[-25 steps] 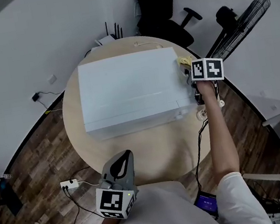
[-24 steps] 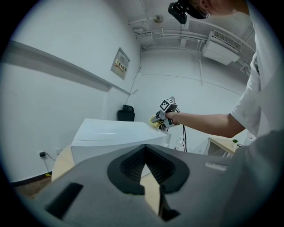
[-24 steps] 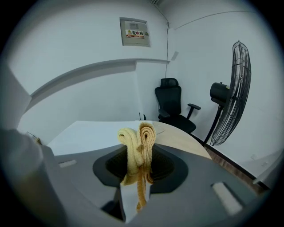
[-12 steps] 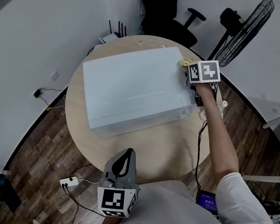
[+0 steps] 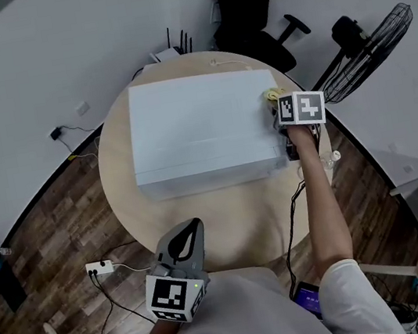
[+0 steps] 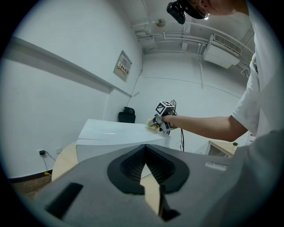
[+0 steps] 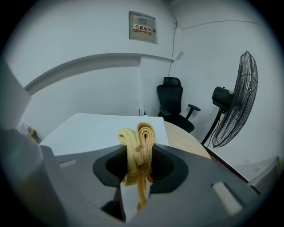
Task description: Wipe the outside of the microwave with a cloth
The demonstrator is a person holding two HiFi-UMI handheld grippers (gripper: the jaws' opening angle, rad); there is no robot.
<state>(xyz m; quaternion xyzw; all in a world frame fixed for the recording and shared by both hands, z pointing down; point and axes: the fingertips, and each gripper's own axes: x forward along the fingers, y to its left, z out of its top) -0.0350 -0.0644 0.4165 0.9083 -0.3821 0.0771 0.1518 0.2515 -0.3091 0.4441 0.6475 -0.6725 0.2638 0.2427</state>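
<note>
My left gripper (image 6: 143,165) hangs low near my body, short of the round light-wood table (image 5: 227,226). Its jaws are pressed together on nothing. On the table, at centre, stands the white box-shaped microwave (image 5: 202,124). My right gripper (image 7: 135,177) is clamped on the folded yellow cloth (image 7: 137,142), which it holds at the microwave's right top edge. Judgement: wiping is under way at the right end. No surface shows proof of cleaning, so I count top, front and left side as outstanding.
</note>
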